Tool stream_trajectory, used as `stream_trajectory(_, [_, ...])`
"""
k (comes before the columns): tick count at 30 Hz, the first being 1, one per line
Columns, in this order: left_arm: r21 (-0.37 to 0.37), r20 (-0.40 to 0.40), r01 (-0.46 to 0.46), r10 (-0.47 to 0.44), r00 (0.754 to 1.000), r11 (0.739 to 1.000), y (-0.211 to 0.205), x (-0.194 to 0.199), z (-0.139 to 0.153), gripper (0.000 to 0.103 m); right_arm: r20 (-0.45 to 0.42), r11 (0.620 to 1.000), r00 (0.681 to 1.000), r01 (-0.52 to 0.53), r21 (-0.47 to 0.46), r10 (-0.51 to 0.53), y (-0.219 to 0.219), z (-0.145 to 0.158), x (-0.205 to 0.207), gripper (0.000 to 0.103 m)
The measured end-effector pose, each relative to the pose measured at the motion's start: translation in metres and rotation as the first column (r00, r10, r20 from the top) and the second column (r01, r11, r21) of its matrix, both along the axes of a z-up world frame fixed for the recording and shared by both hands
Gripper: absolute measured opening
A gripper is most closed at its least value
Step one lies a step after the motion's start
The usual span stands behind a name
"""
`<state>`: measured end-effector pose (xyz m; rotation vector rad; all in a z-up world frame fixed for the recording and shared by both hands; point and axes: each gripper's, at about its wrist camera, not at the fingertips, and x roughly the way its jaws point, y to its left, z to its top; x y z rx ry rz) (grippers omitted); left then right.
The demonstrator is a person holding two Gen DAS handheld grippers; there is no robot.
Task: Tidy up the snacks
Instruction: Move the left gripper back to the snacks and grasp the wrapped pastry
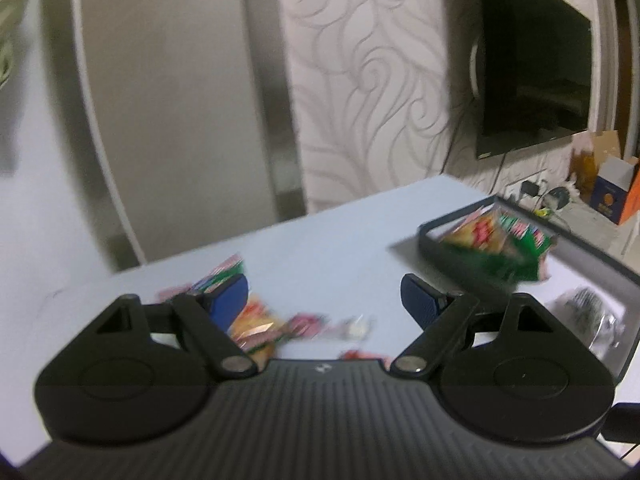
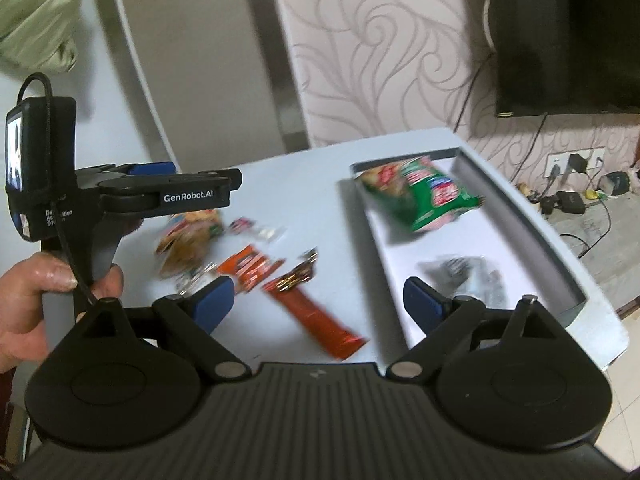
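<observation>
On the side of my left hand-held gripper (image 2: 168,176), seen from the right wrist camera, I can read "GenRobot.AI" in white; the smaller lettering on its handle is cut off, and the writing on every snack wrapper is too blurred to read. My left hand (image 2: 44,288) grips that handle. Both tools are released, blue pads wide apart and grasping nothing; my right hand-held gripper (image 2: 320,304) hovers over the near edge of the pale bench (image 2: 312,168). The grey tray (image 2: 532,232) sits on the bench's right side, holding a green-and-red chip bag (image 2: 420,196) at its far end and a dark, clear-wrapped packet (image 2: 468,272) nearer to me. Loose on the bench to the tray's left lie a long red snack stick (image 2: 316,312), its long axis running from far-left to near-right, an orange packet (image 2: 248,264) just beside it, and a tan snack bag (image 2: 188,240) under the left tool. The left wrist camera shows the same tray (image 1: 592,256) and bag (image 1: 504,248) much more blurred, plus an orange-and-blue box (image 1: 612,192) on the floor that the right view misses.
</observation>
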<state>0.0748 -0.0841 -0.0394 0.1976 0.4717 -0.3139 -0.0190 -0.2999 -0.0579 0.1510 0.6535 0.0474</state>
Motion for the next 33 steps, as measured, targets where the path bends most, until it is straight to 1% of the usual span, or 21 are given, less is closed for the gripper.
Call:
stream_trajectory(5, [-0.006, -0.023, -0.02, 0.02, 1.0, 1.0, 0.037, -0.012, -0.007, 0.085, -0.014, 0.999, 0.999, -0.05, -0.01, 0.05, 0.03, -0.006, -0.004, 0.094])
stream_trajectory(9, [-0.04, -0.033, 0.011, -0.013, 0.999, 0.999, 0.062, -0.022, -0.015, 0.085, -0.004, 0.996, 0.996, -0.091, -0.004, 0.091, 0.049, -0.007, -0.005, 0.094])
stream_trajectory(12, [-0.037, -0.054, 0.036, -0.038, 0.998, 0.999, 0.069, -0.027, -0.026, 0.085, 0.011, 0.994, 0.994, -0.109, 0.005, 0.109, 0.057, -0.006, -0.003, 0.094])
stream_trajectory(14, [-0.024, -0.066, 0.057, -0.058, 0.996, 0.998, 0.068, -0.029, -0.035, 0.085, 0.014, 0.994, 0.994, -0.112, 0.002, 0.112, 0.06, -0.006, -0.003, 0.094])
stream_trajectory(17, [-0.003, -0.07, 0.113, -0.113, 0.991, 0.994, 0.057, -0.031, -0.045, 0.084, 0.006, 0.994, 0.994, -0.111, 0.006, 0.111, 0.058, -0.005, 0.002, 0.094])
stream_trajectory(20, [0.008, -0.083, 0.163, -0.162, 0.983, 0.987, 0.043, -0.033, -0.057, 0.084, 0.006, 0.995, 0.995, -0.1, 0.007, 0.1, 0.052, -0.003, 0.002, 0.094])
stream_trajectory(25, [0.053, -0.103, 0.221, -0.215, 0.971, 0.974, 0.022, -0.028, -0.076, 0.084, -0.006, 0.998, 0.998, -0.067, 0.018, 0.067, 0.037, -0.004, -0.003, 0.094])
stream_trajectory(27, [0.065, -0.123, 0.236, -0.227, 0.966, 0.97, 0.016, -0.023, -0.082, 0.075, -0.013, 0.999, 0.999, -0.049, 0.02, 0.049, 0.031, -0.005, -0.005, 0.094])
stream_trajectory(28, [0.07, -0.134, 0.241, -0.23, 0.964, 0.968, 0.013, -0.02, -0.085, 0.075, -0.013, 0.999, 0.999, -0.041, 0.019, 0.041, 0.028, -0.006, -0.007, 0.094])
stream_trajectory(29, [0.079, -0.142, 0.238, -0.226, 0.964, 0.968, 0.011, -0.017, -0.088, 0.07, -0.013, 0.999, 0.999, -0.035, 0.017, 0.035, 0.026, -0.006, -0.008, 0.094])
stream_trajectory(30, [0.083, -0.155, 0.238, -0.224, 0.962, 0.968, 0.009, -0.015, -0.09, 0.062, -0.014, 0.999, 0.999, -0.029, 0.015, 0.029, 0.024, -0.006, -0.01, 0.094])
stream_trajectory(31, [0.065, -0.163, 0.244, -0.231, 0.959, 0.968, 0.01, -0.013, -0.09, 0.058, -0.017, 1.0, 1.0, -0.025, 0.014, 0.025, 0.023, -0.006, -0.01, 0.094])
stream_trajectory(33, [0.054, -0.168, 0.242, -0.23, 0.959, 0.969, 0.011, -0.013, -0.089, 0.052, -0.019, 1.0, 1.0, -0.02, 0.013, 0.02, 0.02, -0.007, -0.012, 0.094])
